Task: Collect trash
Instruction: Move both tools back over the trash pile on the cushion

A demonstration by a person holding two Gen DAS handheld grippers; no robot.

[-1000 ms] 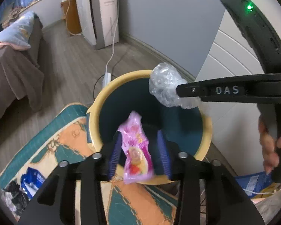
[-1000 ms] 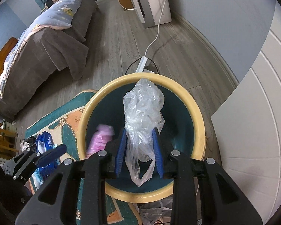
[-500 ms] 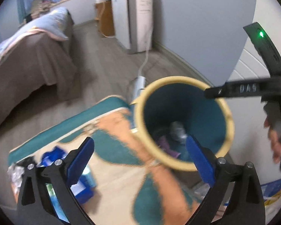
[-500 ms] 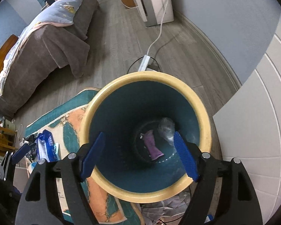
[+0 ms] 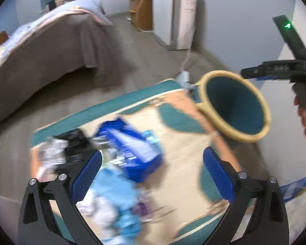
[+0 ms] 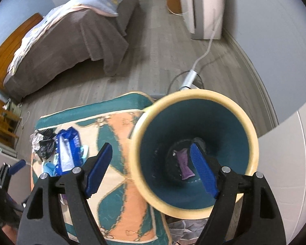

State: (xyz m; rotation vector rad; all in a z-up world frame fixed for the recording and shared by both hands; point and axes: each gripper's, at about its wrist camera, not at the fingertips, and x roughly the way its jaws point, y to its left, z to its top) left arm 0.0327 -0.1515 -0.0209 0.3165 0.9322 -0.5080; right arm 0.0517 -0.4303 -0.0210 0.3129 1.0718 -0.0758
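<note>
Bedroom floor scene, two wrist views, both aimed steeply down.

Left view (blurred): left hand-held gripper [image 5: 152, 173] fully released, blue pads wide apart, nothing between them. It hangs over a teal, peach & cream rug [image 5: 179, 155]. On the rug under it sits a trash pile: blue packet [image 5: 132, 145], black wad [image 5: 75, 140] beside it, crinkly silver-white scrap [image 5: 53, 153] at the far left edge, light blue & white bits [image 5: 116, 204] nearest the camera. Details too smeared to read. Bin [image 5: 253, 136], yellow rim w/ dark teal inside, stands at the rug's right corner, well apart from the pile. Right gripper's black body shows at the right edge above the bin, w/ a hand [image 5: 305, 114] on its handle & a green light lit.

Right view: right hand-held gripper [image 6: 153, 171] released, jaws opening, nothing gripped. Its right pad is over the bin [image 6: 193, 96] mouth; its left pad is over the rug [image 6: 112, 126]. Down in the bin bottom: purple wrapper [image 6: 184, 163] lying flat, & a crumpled clear bag [image 6: 201, 141] just beside it, partly hidden by the pad. Trash pile lies on the rug's left side: blue packet [image 6: 68, 149], black wad [image 6: 46, 143]. Left gripper's tip [image 6: 17, 166] is at the far left.

Background: bed [image 6: 75, 40] w/ brown cover, white appliance [image 6: 206, 8] by the wall, its cord running to a power strip [image 6: 188, 78] on the wood floor behind the bin.
</note>
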